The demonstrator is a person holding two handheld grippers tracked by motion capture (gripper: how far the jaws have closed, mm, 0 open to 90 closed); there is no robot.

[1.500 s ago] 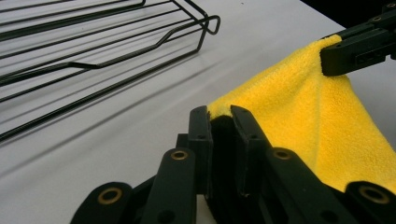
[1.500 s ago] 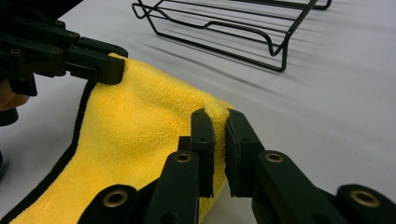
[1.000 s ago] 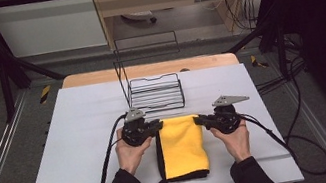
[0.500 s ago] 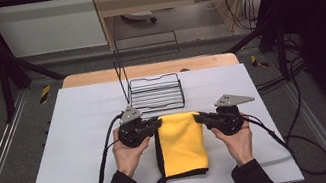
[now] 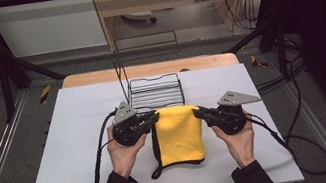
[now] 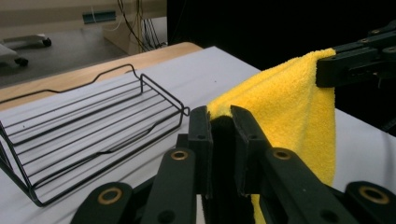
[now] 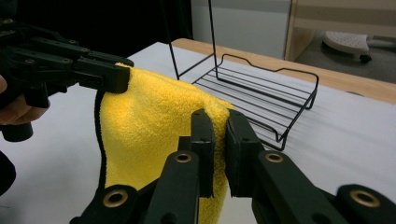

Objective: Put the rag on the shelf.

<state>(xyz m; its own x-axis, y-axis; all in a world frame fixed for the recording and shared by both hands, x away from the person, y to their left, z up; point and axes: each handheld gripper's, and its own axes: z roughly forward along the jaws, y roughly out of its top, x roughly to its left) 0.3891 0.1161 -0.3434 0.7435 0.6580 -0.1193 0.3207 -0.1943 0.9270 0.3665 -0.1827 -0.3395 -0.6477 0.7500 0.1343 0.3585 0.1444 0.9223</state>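
1. A yellow cloth point(image 5: 178, 134) with a black edge hangs stretched between two tongs, above the middle of the white table point(image 5: 58, 140).
2. The left tongs point(image 5: 154, 118) are clamped on the cloth's upper left corner; in the left gripper view point(image 6: 219, 122) the two black jaws stand nearly together with the folded yellow edge pinched between them.
3. The right tongs point(image 5: 198, 112) are clamped on the upper right corner; in the right gripper view point(image 7: 215, 122) the jaws are closed to a thin slit with yellow fabric between them.
4. The cloth's top edge runs roughly level from one set of tongs to the other, and the rest drapes down toward the person, its lower part lying on the table.
5. A black strip of the cloth's edging point(image 5: 154, 146) trails along its left side and curls at the lower left corner.
6. The person's left hand point(image 5: 124, 154) and right hand point(image 5: 238, 139) hold the grippers from below, dark sleeves entering at the bottom of the high view.
7. A black wire basket point(image 5: 157, 92) sits on the table just beyond the cloth, near the far edge; its tall handle rises at the left rear.
8. In the left gripper view the basket point(image 6: 88, 135) lies to the left of the jaws, apart from the cloth point(image 6: 289, 107).
9. In the right gripper view the basket point(image 7: 261, 93) stands behind the cloth point(image 7: 149, 126), and the other tongs point(image 7: 119, 74) grip the far corner.
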